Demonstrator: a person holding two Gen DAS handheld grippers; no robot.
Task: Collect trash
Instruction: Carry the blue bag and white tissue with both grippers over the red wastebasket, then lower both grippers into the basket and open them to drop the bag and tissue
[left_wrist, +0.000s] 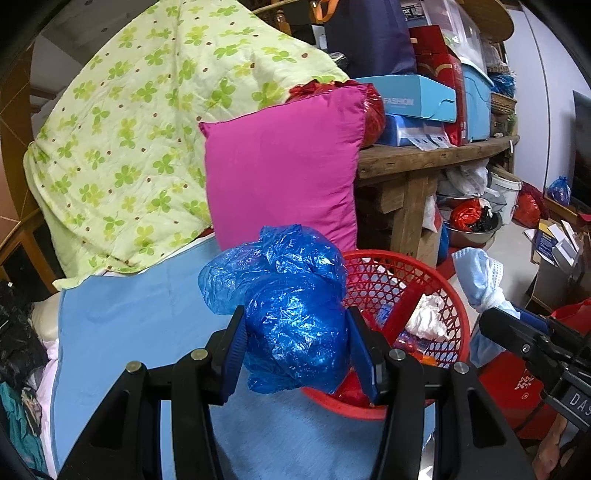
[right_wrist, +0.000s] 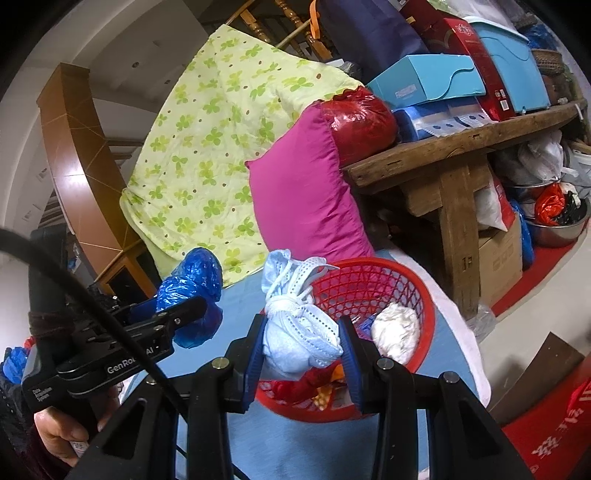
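A crumpled blue plastic bag (left_wrist: 291, 302) is pinched between the pads of my left gripper (left_wrist: 295, 339), held just left of the red mesh basket (left_wrist: 448, 291). My right gripper (right_wrist: 303, 339) is shut on a bundle of pale blue face masks (right_wrist: 295, 328) above the near rim of the same basket (right_wrist: 424, 295). The basket stands on a light blue sheet (left_wrist: 129, 317) and holds a white crumpled tissue (right_wrist: 395, 325) and colourful wrappers. In the right wrist view the blue bag (right_wrist: 192, 291) and the left gripper (right_wrist: 173, 317) appear at the left; the mask bundle (left_wrist: 480, 277) shows at the right of the left wrist view.
A magenta pillow (left_wrist: 284, 177) and a green clover quilt (left_wrist: 129, 147) rise behind the basket. A wooden bench (left_wrist: 424, 158) at the right carries blue boxes (left_wrist: 410, 96) and a red bag (right_wrist: 354, 122). Bags and a steel bowl (right_wrist: 557, 229) sit beneath it. A hand (right_wrist: 59, 432) holds the left gripper.
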